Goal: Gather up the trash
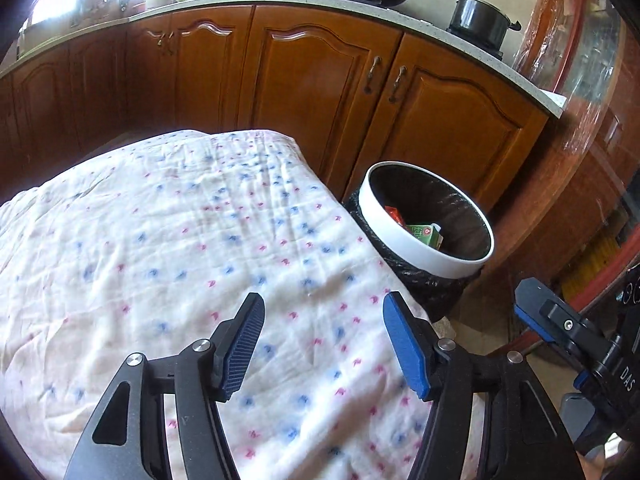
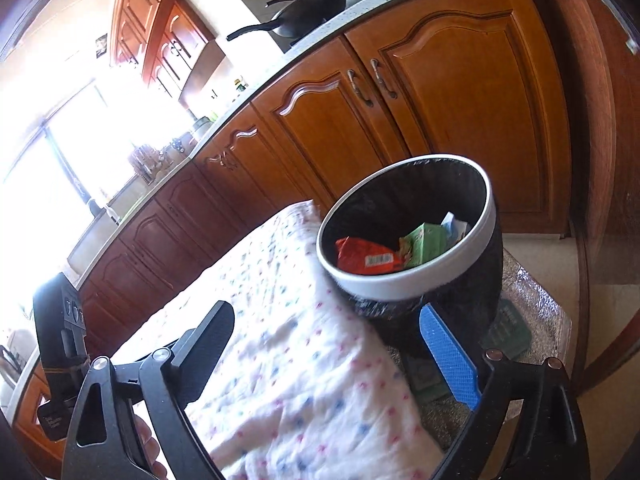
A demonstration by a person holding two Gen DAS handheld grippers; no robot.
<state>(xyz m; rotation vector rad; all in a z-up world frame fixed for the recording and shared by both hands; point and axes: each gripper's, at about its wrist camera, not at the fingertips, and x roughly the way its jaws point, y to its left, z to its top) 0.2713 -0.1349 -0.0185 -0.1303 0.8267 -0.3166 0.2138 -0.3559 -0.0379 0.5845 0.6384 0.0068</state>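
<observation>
Both tongs are held angled downward above the table (image 1: pixel 160 240): left tongs (image 1: pixel 324 344) and right tongs (image 2: pixel 332 356) gape, nothing gripped. The bin (image 2: pixel 384 284) stands right.

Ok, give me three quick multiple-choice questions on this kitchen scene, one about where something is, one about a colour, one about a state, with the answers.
1. Where does the trash bin stand?
A. On the countertop
B. Beside the cloth-covered table, before the cabinets
C. Under the window

2. What colour is the bin's rim?
A. White
B. Red
C. Yellow

3. What do the right gripper and left gripper hold?
A. A carton each
B. One wrapper together
C. Nothing

Answers: B, the bin sits at the table's edge near the cabinet doors; A, a white ring tops the black liner; C, both stand open and empty, while the red wrapper and green carton lie in the bin.
</observation>
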